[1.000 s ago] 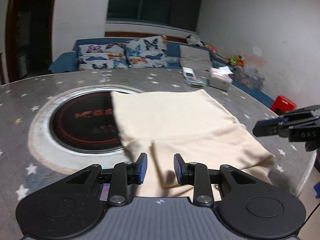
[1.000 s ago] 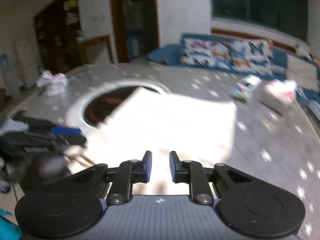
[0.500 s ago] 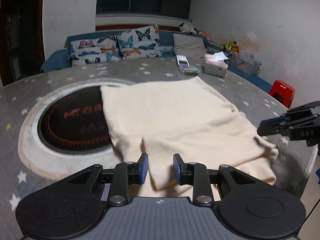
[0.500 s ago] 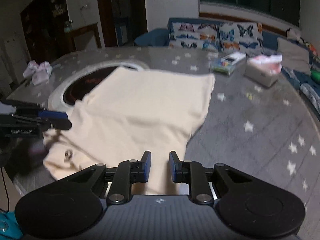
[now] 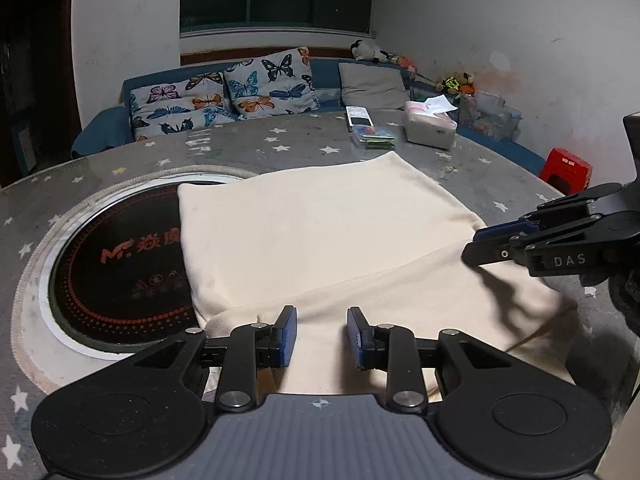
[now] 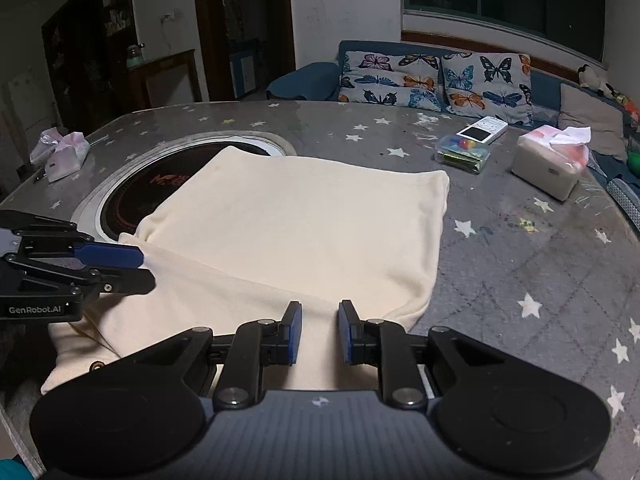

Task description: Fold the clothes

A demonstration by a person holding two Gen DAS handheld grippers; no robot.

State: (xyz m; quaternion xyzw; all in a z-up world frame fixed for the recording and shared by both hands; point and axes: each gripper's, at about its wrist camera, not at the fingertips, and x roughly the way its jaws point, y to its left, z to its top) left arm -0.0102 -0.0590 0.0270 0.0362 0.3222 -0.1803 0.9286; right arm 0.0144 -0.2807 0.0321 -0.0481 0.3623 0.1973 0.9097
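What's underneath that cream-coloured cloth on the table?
The cream cloth lies on the star-patterned table and covers part of the round black cooktop. Anything else beneath it is hidden.

A grey star-patterned bench [image 6: 500,248] carries a round black cooktop [image 5: 120,272] ahead-left of the left claw. Far ahead of the right claw sit a tissue box [image 6: 550,164] and a clear box of coloured items [image 6: 462,152]. Butterfly cushions [image 5: 224,96] line a blue sofa [image 5: 100,132] beyond.
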